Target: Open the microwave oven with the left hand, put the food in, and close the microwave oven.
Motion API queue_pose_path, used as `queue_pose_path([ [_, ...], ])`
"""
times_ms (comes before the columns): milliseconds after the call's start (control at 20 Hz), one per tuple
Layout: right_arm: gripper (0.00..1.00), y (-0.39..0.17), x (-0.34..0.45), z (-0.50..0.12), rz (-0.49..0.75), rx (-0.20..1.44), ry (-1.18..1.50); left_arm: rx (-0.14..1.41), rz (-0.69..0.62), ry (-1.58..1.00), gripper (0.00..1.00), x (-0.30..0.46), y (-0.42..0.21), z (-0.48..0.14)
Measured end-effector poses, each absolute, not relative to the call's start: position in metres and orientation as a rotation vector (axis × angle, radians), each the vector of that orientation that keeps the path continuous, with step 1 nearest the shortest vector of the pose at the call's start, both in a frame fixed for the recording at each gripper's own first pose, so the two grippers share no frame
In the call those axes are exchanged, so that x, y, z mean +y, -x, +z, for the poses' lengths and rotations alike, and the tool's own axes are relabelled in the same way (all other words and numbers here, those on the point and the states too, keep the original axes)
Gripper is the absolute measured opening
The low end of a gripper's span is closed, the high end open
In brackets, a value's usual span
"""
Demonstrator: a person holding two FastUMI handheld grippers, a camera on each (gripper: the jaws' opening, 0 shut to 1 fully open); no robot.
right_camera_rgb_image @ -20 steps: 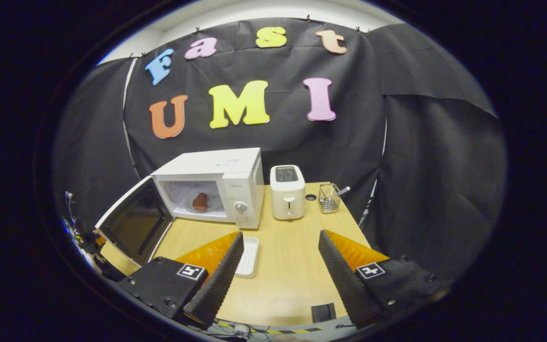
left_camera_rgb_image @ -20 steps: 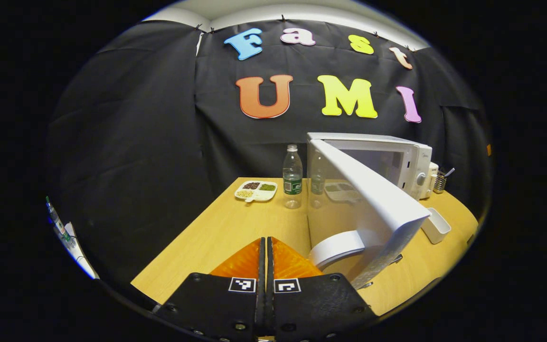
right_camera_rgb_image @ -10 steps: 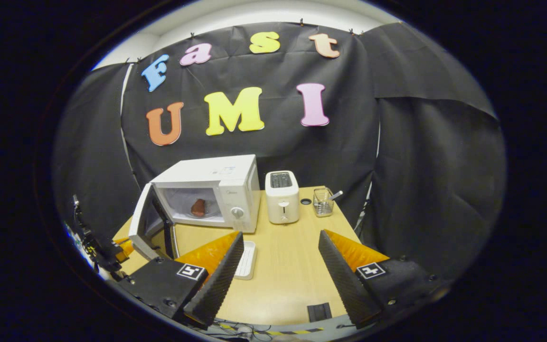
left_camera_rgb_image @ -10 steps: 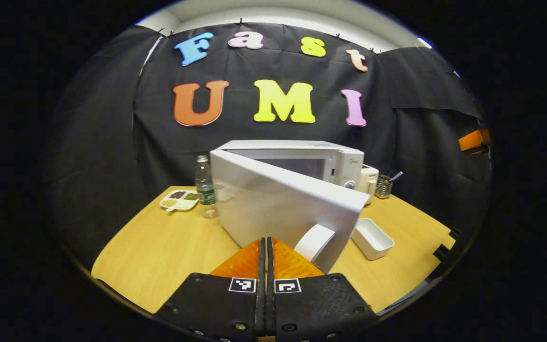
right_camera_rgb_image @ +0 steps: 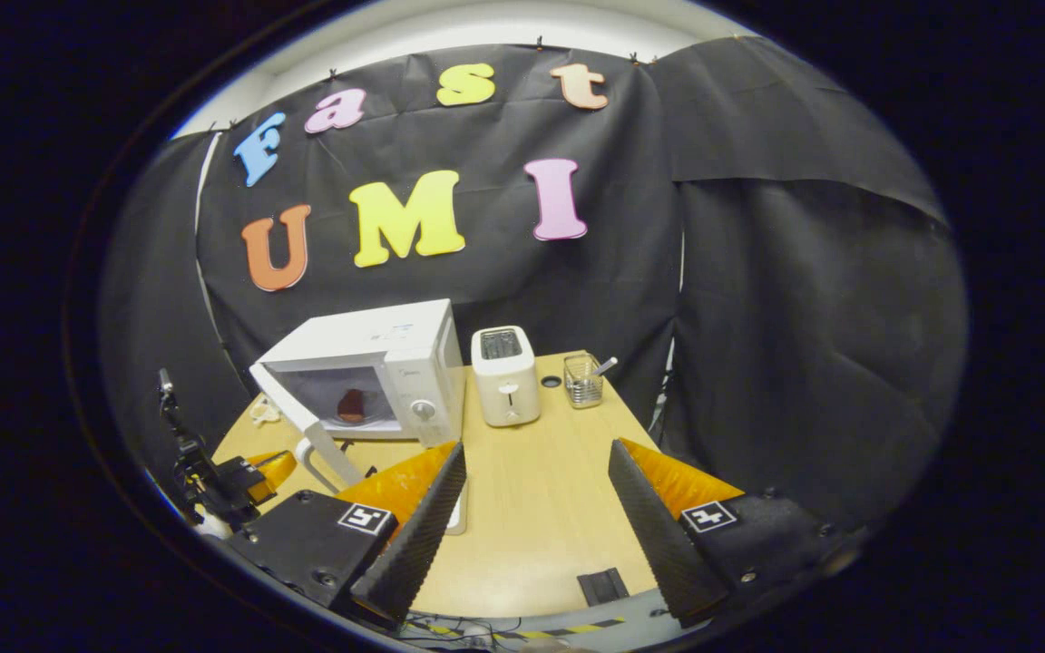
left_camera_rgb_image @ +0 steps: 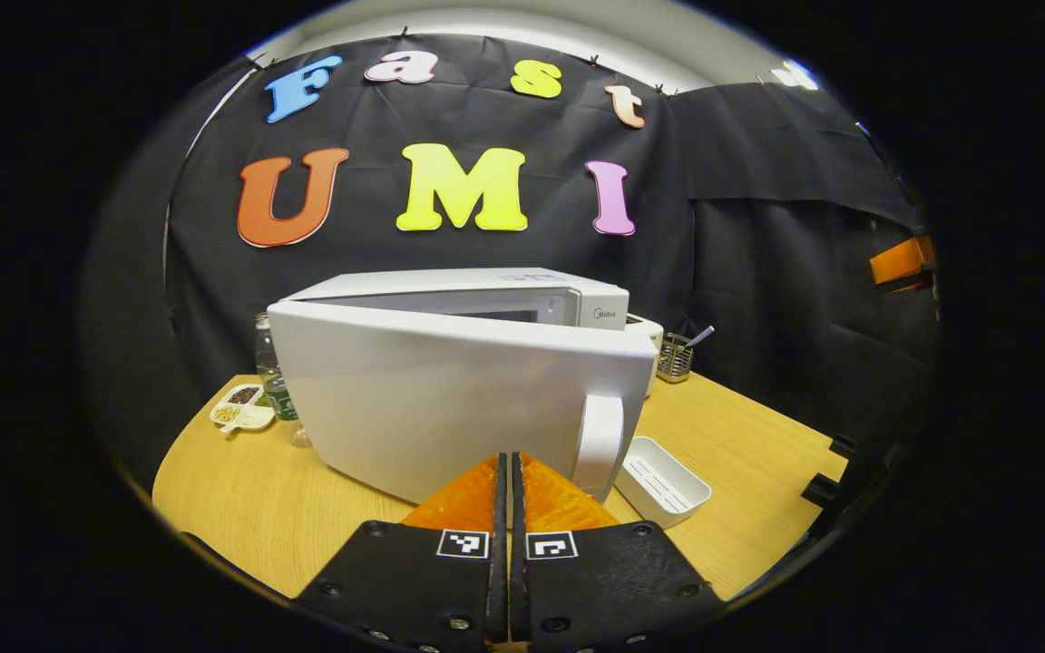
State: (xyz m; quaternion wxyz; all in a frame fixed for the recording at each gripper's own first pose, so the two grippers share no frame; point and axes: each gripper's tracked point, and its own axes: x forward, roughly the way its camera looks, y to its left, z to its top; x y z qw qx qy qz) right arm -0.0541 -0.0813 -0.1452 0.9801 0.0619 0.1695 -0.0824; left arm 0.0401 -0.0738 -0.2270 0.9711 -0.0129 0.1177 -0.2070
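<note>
Microwave oven door partly ajar, left gripper pressed together at its face.

In the left gripper view the left gripper (left_camera_rgb_image: 509, 472) has its fingers closed against each other, gripping nothing, their tips at the lower front of the microwave door (left_camera_rgb_image: 450, 408), just left of the door handle (left_camera_rgb_image: 599, 443); whether they touch the door I cannot tell. The microwave oven (right_camera_rgb_image: 368, 367) stands on the desk (right_camera_rgb_image: 541, 508), its door angled a little out from the body, and the food (right_camera_rgb_image: 351, 404) lies inside on the plate. The right gripper (right_camera_rgb_image: 532, 508) hovers low over the desk's near edge, fingers spread wide and empty, well apart from the oven.
</note>
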Motion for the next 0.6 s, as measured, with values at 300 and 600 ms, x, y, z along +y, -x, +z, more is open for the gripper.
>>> queue_pose_path([
  [300,1.0,0.054,-0.091,-0.148,-0.254,0.35,-0.137,0.23,-0.484,0.024,0.01,-0.108,-0.076,-0.226],
  [600,1.0,0.046,-0.088,-0.149,-0.294,0.354,-0.141,0.228,-0.511,0.046,0.0,-0.128,-0.106,-0.228],
])
